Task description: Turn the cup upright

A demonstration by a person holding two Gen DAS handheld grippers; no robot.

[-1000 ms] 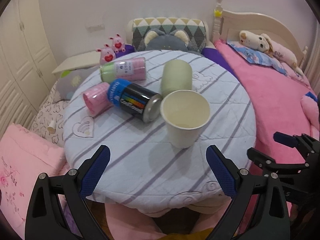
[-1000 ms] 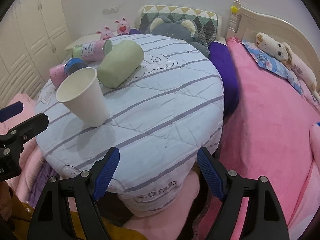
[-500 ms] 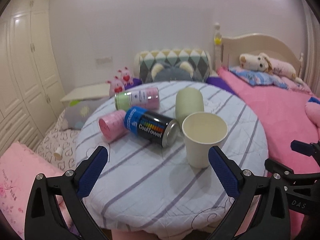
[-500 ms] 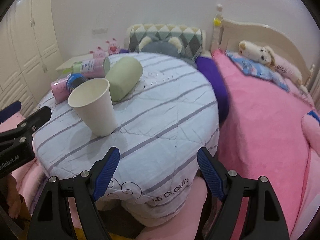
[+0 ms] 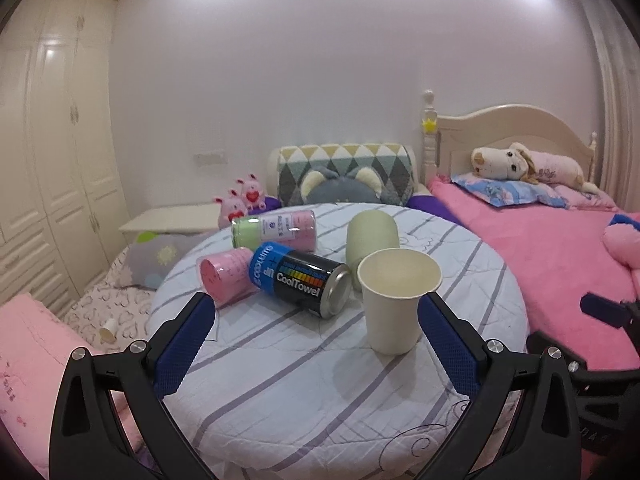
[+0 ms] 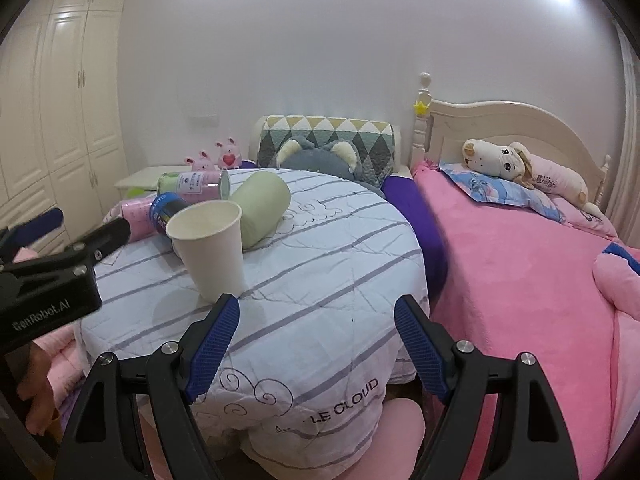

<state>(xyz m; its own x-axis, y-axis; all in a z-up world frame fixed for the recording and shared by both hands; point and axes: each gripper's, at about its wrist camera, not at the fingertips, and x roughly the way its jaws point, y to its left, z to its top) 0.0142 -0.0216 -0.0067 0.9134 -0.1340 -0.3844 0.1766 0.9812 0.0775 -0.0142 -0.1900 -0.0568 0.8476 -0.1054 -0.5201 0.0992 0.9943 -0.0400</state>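
Standing mouth-up on the striped surface [image 5: 304, 392], the paper cup [image 5: 394, 304] looks already righted, so the risks I see are all about knocking it over again. Taking the cup as the landmark and going left to right in the left wrist view: farthest left of it lies a pink roll [image 5: 226, 280], then the dark CoolTowel can [image 5: 300, 284] on its side, its metal end just beside the cup's wall; a pink-and-green canister [image 5: 276, 230] lies behind that, and a pale green cylinder [image 5: 372, 240] lies directly behind the cup, seemingly touching or nearly so. Any nudge to these round things could, I judge, roll one into the light, empty cup and tip it. The left gripper [image 5: 316, 346] hangs low in front of the cup with its fingers spread wide and empty, the right-hand blue pad [image 5: 452, 348] close to the cup's base; a sideways sweep there could clip it. To the right of the cup, seen from the right wrist view, the right gripper [image 6: 318, 346] is likewise spread wide and empty, its left pad near the cup [image 6: 212, 250]. The quilted cover is soft and creased, so footing is probably poor.
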